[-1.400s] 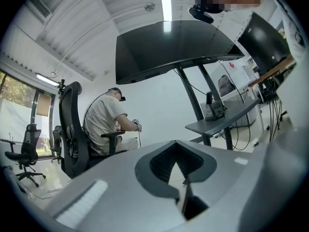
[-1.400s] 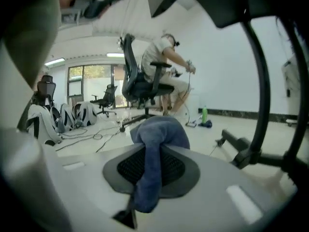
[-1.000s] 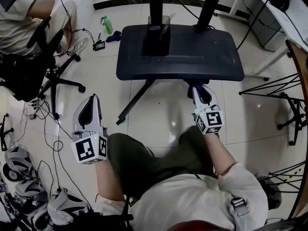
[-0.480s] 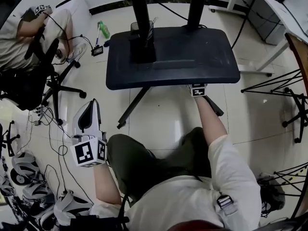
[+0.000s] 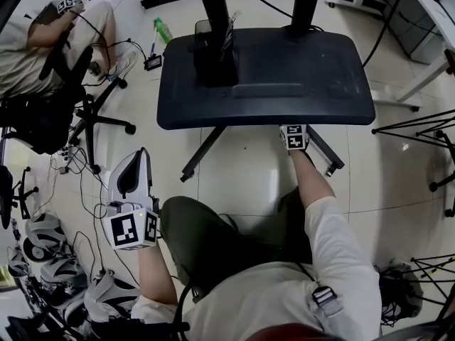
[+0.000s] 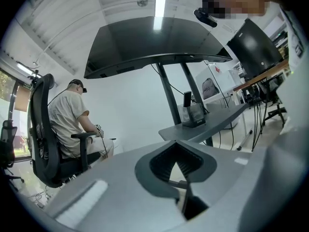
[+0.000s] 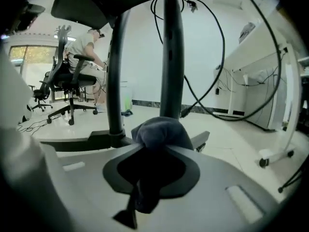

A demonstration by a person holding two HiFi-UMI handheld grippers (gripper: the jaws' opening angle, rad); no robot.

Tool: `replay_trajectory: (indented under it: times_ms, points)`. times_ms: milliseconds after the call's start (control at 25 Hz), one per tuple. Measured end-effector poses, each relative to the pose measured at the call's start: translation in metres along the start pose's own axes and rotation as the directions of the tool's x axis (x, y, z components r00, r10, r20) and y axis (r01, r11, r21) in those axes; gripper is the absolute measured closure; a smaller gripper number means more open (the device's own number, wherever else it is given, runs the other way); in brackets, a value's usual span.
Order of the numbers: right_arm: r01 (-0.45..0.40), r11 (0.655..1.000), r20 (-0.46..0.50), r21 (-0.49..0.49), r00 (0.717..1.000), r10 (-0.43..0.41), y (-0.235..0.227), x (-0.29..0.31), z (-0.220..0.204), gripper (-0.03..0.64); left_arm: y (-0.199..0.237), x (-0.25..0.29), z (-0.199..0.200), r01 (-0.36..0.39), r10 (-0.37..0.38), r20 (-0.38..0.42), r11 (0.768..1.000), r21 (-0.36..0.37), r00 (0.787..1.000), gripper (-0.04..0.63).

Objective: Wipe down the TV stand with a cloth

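Note:
The TV stand's dark shelf (image 5: 263, 77) spreads across the top of the head view, with two black posts (image 5: 213, 13) rising from it. My right gripper reaches under the shelf's front edge; only its marker cube (image 5: 293, 137) shows there. In the right gripper view my right gripper (image 7: 159, 146) is shut on a dark blue-grey cloth (image 7: 161, 132), low down and facing a stand post (image 7: 171, 57) and base legs (image 7: 82, 141). My left gripper (image 5: 141, 155) hangs by my left knee, shut and empty. In its own view the left gripper (image 6: 179, 159) points toward the shelf (image 6: 212, 124).
A person sits in an office chair (image 5: 43, 84) at the upper left. Cables (image 5: 78, 183) trail over the tiled floor. A green bottle (image 5: 162, 28) lies behind the stand. Spare grippers (image 5: 50, 261) are heaped at lower left. A white desk (image 5: 426, 20) and tripod legs (image 5: 419, 130) stand right.
My right gripper has moved forward with the cloth, from in front of the stand to under the shelf's front edge. The left gripper has stayed by my knee.

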State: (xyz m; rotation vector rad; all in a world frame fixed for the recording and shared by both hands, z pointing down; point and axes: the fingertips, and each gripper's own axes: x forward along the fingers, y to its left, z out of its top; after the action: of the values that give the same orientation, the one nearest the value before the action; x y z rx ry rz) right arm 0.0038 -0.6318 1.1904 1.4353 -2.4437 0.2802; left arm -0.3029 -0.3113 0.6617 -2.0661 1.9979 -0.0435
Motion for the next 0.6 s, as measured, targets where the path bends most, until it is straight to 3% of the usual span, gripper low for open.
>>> replay_trajectory:
  times_ms: [160, 320, 440, 600]
  points:
    - [0.002, 1.000, 0.001, 0.014, 1.000, -0.002, -0.006, 0.004, -0.012, 0.558, -0.008, 0.004, -0.008, 0.004, -0.004, 0.000, 1.000, 0.007, 1.000, 0.350]
    - [0.052, 0.998, -0.022, 0.017, 0.998, -0.052, -0.026, -0.033, -0.023, 0.558, -0.008, 0.004, -0.006, 0.002, -0.002, -0.009, 1.000, -0.012, 1.000, 0.347]
    - [0.125, 0.991, -0.109, 0.046, 0.987, -0.120, -0.069, -0.087, -0.080, 0.558, -0.012, 0.005, 0.001, 0.006, -0.006, -0.011, 1.000, -0.021, 1.000, 0.347]
    - [0.270, 0.959, -0.214, 0.089, 0.945, -0.246, -0.133, -0.198, -0.162, 0.558, -0.018, 0.012, 0.005, 0.025, -0.025, 0.004, 0.999, -0.041, 1.000, 0.347]
